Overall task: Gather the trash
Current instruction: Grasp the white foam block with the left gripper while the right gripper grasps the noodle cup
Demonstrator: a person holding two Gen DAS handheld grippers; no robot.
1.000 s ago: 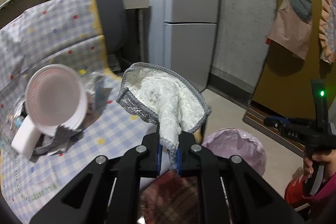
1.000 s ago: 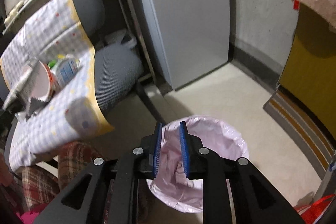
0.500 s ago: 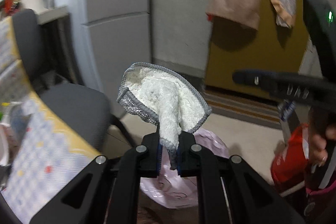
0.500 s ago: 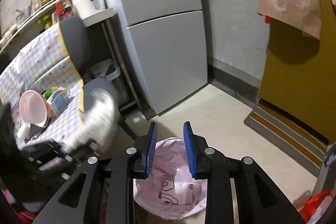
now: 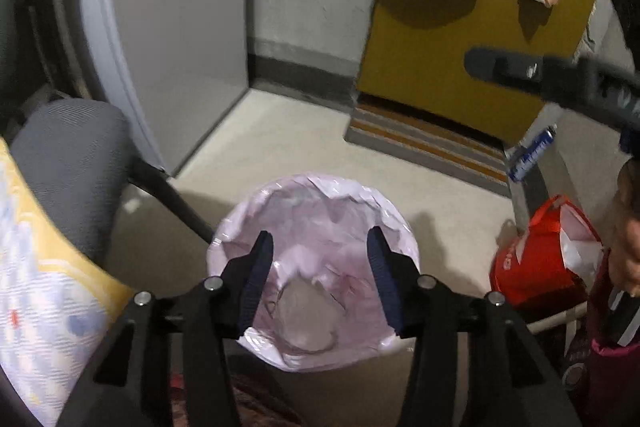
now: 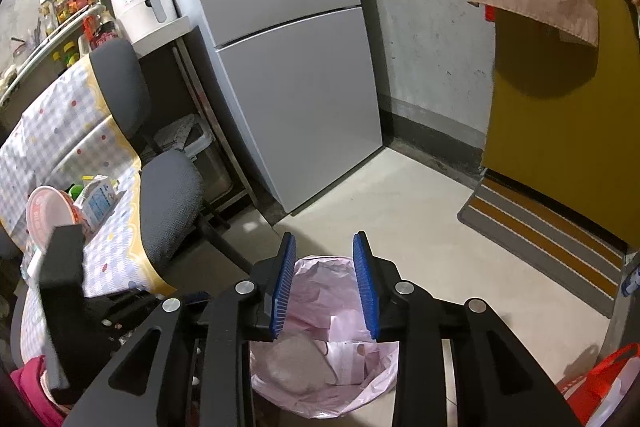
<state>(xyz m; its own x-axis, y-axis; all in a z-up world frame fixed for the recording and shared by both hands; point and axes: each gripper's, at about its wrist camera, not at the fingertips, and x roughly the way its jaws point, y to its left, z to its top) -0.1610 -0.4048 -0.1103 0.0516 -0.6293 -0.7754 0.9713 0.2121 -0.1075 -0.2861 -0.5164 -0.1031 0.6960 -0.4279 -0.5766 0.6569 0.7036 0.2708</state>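
A bin lined with a pink bag (image 5: 248, 215) stands on the floor. My left gripper (image 5: 320, 237) hangs over its mouth with the jaws opening and nothing between the pads. The white and grey cloth (image 5: 308, 315) lies at the bottom of the bag. In the right wrist view my right gripper (image 6: 325, 238) also hovers above the bin (image 6: 376, 387), its blue pads apart and opening, holding nothing. The cloth (image 6: 298, 363) shows below them inside the bag. The right gripper's black body crosses the upper right of the left wrist view.
A grey office chair (image 6: 168, 199) stands left of the bin, beside a table with a checked cloth (image 6: 52, 131) carrying a pink bowl (image 6: 44, 215) and a carton (image 6: 96, 199). A red bag (image 5: 536, 267) sits right of the bin. Behind are a grey fridge (image 6: 296, 87) and a striped doormat (image 6: 552, 247).
My left gripper swung from the table to above the bin, tipped down and opened; the cloth it held now lies in the bag. The right gripper's jaws widened.
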